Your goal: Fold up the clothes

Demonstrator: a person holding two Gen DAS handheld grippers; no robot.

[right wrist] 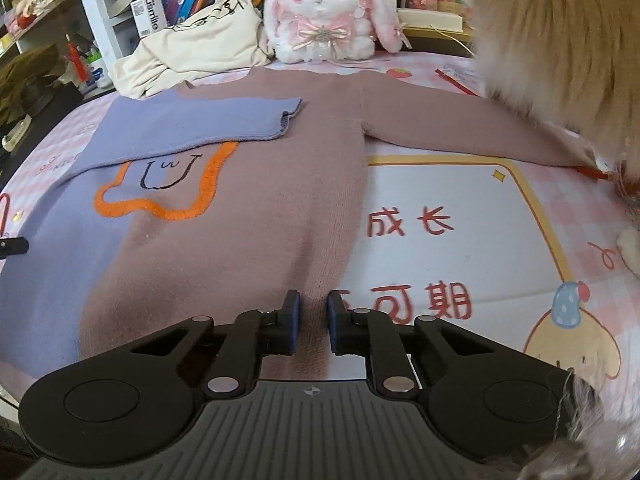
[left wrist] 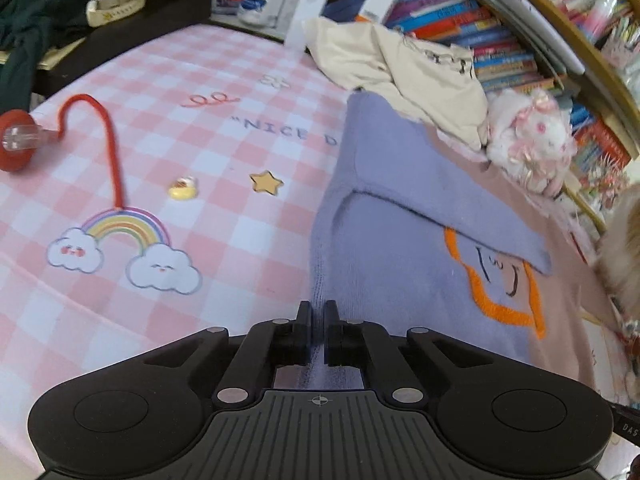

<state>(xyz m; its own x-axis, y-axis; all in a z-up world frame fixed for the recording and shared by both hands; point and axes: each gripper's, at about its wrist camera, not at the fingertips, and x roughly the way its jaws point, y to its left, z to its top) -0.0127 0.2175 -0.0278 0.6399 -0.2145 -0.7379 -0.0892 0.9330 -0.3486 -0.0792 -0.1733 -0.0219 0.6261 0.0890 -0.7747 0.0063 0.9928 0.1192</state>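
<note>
The left gripper [left wrist: 318, 330] has its jaws pressed nearly together on the lavender hem edge of the sweater [left wrist: 400, 248], a thin ridge of knit pinched between them. The right gripper [right wrist: 312, 326] has its jaws drawn in to a narrow gap, with a raised fold of the mauve hem between the blue pads [right wrist: 295, 320]; the pads appear to press on the knit, though the contact itself is partly hidden by the fold.

One sweater lies spread flat on the pink checked cloth [left wrist: 200, 120] covering the surface, its hem toward both cameras. It is in two colours, lavender on the left half and mauve on the right, with one orange-outlined motif [right wrist: 168, 196] bearing a stitched face. Of its two sleeves, the lavender sleeve [right wrist: 224, 120] is folded across the chest and the mauve sleeve [right wrist: 460, 124] is stretched out to the right.

Beyond the collar lie one crumpled cream garment [right wrist: 200, 52] and, beside it, one white and pink plush rabbit [right wrist: 324, 20]. Rows of books [left wrist: 460, 28] stand behind them.

On the cloth to the left of the sweater are one red cord [left wrist: 108, 136] attached to a red round object [left wrist: 16, 144], one small yellow trinket [left wrist: 183, 189] and one star-shaped piece [left wrist: 266, 182], all well apart from the sweater. A mass of tan fur [right wrist: 560, 40] fills the right edge of the right-wrist view.
</note>
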